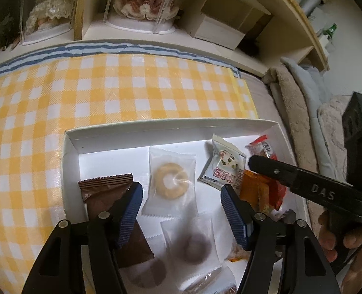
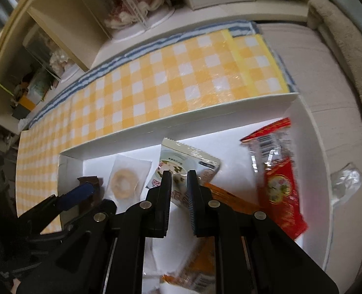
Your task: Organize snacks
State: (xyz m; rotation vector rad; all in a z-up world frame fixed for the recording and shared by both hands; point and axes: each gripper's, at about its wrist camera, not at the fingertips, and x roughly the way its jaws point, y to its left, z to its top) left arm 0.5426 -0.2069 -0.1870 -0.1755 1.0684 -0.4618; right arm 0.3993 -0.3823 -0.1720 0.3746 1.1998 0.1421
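Observation:
A shallow white box [image 1: 136,134] holds wrapped snacks. My left gripper [image 1: 181,198] is open above a clear packet with a pale ring cookie [image 1: 171,180]; a brown packet [image 1: 107,191] lies under its left finger and a dark ring cookie packet [image 1: 195,243] is nearer. My right gripper [image 2: 178,183] hangs over a white cow-print packet [image 2: 193,164], its jaws a narrow gap apart with nothing between them. An orange packet [image 2: 230,199] and a red packet [image 2: 279,178] lie to its right. The right gripper's finger [image 1: 291,176] shows in the left wrist view.
The box [image 2: 181,127] sits on a yellow-and-white checked cloth [image 1: 107,90]. Behind it runs a shelf with dolls in clear cases [image 1: 144,0] and a white box [image 1: 217,31]. Folded blankets [image 1: 293,103] lie to the right. A crumpled clear wrapper [image 2: 347,178] lies outside the box.

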